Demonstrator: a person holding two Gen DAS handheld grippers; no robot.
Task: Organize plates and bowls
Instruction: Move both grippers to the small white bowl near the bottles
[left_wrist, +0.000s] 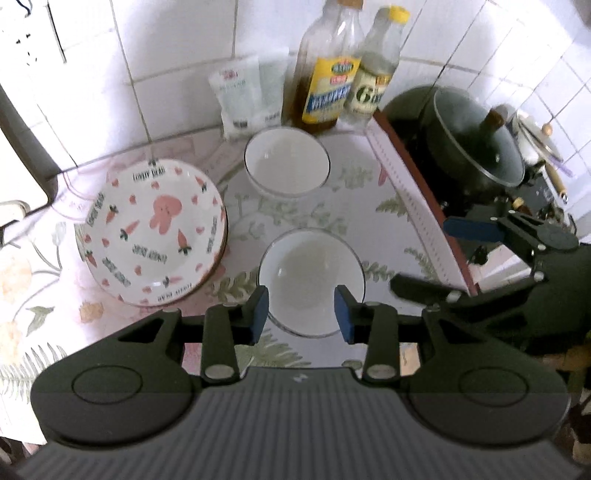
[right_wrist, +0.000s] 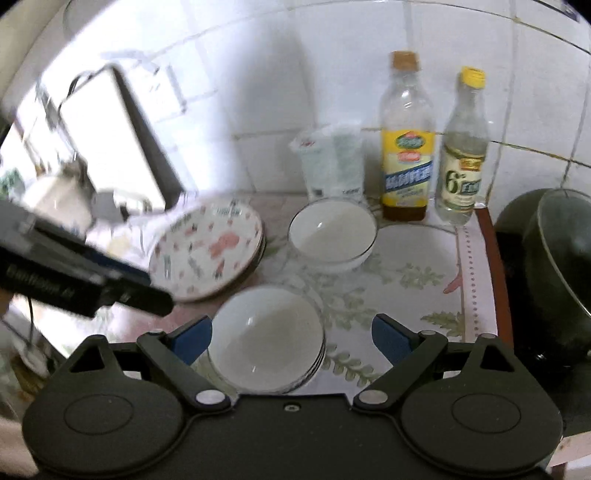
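Black tongs, blue pads, silver screws

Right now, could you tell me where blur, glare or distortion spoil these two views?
Left wrist view: tile lines bow from the fisheye, the wall is overexposed at upper left, and the right gripper is slightly smeared. Right wrist view: the left gripper and window side are motion-blurred, while the near bowls stay fairly clear.

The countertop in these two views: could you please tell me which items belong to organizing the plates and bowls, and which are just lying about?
Belong to the job:
- stack of rabbit plates
- near stack of bowls
- far bowl

Just lying about:
- oil bottle
- vinegar bottle
- white pouch
- lidded pot
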